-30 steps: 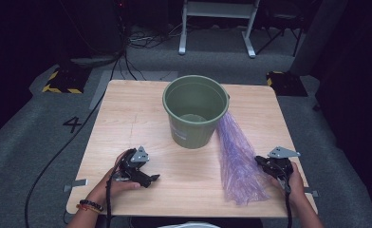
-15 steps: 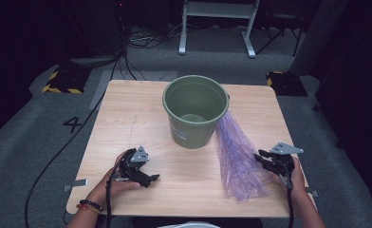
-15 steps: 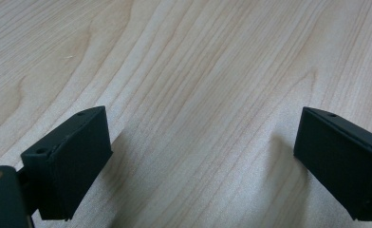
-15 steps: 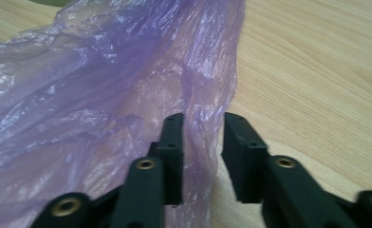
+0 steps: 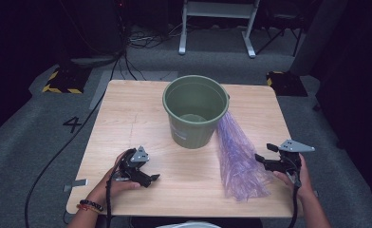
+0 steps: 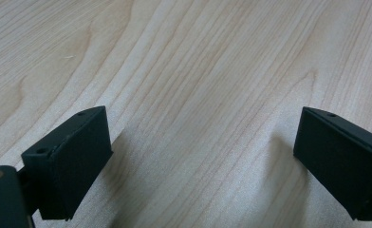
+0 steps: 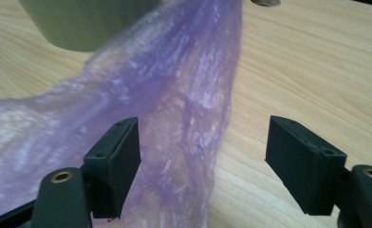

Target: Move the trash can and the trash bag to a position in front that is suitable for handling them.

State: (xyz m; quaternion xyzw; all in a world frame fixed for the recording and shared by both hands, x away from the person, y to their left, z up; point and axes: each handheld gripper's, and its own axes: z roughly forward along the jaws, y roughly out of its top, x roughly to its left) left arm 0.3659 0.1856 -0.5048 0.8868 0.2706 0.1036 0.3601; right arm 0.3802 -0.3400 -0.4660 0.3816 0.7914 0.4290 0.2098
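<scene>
On the bench (image 5: 127, 114), the purple bag (image 5: 238, 156) has just been released by the opening right tongs (image 5: 265, 160), while the left tongs (image 5: 148, 179) are parked wide open and empty.

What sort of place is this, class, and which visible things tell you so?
Probably a recording lab or studio: a lone wooden table on grey carpet marked with a number 4, cables across the floor, and hazard-striped blocks nearby.

Bright lit table (image 5: 127, 118), dark surroundings; soft shadows under fingers (image 6: 70, 166); near plastic blurred
</scene>
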